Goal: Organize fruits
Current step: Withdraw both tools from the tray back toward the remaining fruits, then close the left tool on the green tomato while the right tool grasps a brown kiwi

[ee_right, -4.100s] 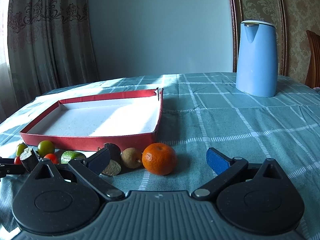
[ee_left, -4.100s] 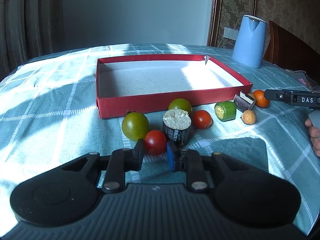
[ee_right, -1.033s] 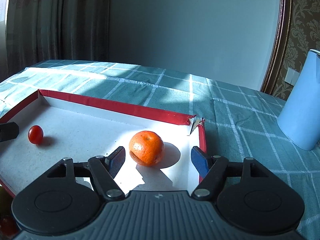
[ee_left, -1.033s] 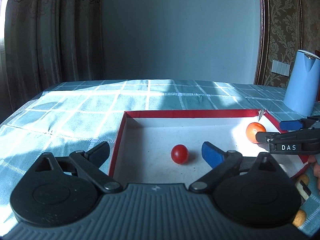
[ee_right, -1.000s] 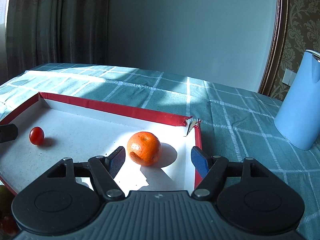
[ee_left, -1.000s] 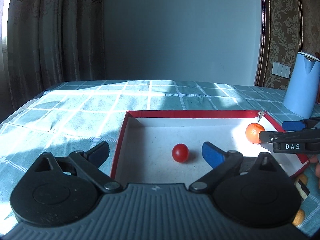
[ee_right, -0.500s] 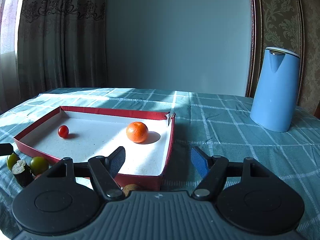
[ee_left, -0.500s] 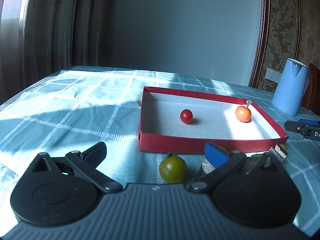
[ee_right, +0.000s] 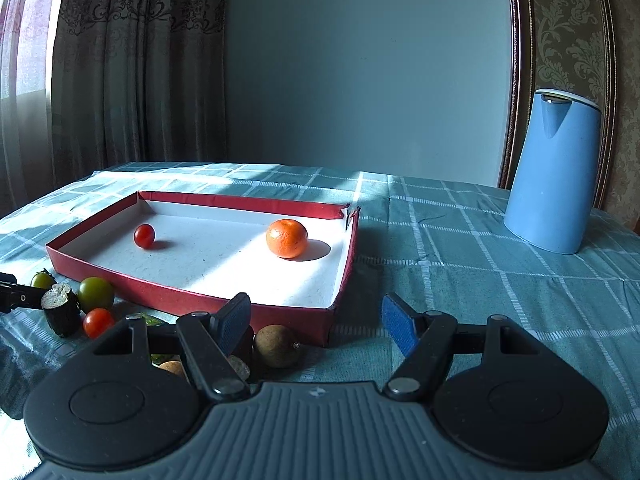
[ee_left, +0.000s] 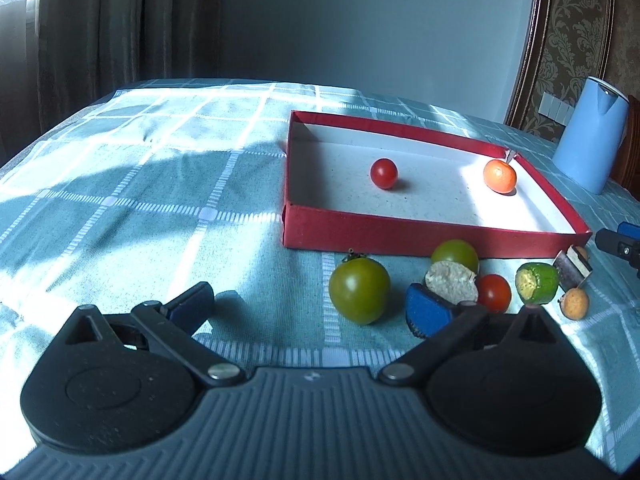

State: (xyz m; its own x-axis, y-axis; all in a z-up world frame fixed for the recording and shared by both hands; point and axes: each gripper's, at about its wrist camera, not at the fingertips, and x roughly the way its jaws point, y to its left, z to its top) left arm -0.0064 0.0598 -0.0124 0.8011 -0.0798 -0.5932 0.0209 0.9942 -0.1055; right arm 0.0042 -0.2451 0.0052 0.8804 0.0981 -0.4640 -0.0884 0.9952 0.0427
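Observation:
A red shallow box (ee_left: 400,235) (ee_right: 192,298) holds a red cherry tomato (ee_left: 383,173) (ee_right: 144,235) and an orange (ee_left: 499,176) (ee_right: 287,238). In front of it lie a large green tomato (ee_left: 359,290), a second green tomato (ee_left: 456,254) (ee_right: 95,294), a dark chunk with a pale cut face (ee_left: 452,280) (ee_right: 60,310), a red tomato (ee_left: 494,292) (ee_right: 98,322), a green chunk (ee_left: 538,282) and a small tan fruit (ee_left: 575,306). My left gripper (ee_left: 310,306) is open and empty, just short of the large green tomato. My right gripper (ee_right: 316,326) is open and empty, with a brown round fruit (ee_right: 277,346) beside its left finger.
A blue kettle (ee_right: 552,176) (ee_left: 590,144) stands on the checked teal cloth right of the box. Another dark chunk (ee_left: 572,270) lies by the box's near right corner. The right gripper's tip (ee_left: 618,242) shows at the left wrist view's right edge. Curtains hang behind.
Both grippers have drawn back from over the box to its near side. The cherry tomato and the orange stay in the box. The left view now looks down on the loose fruit.

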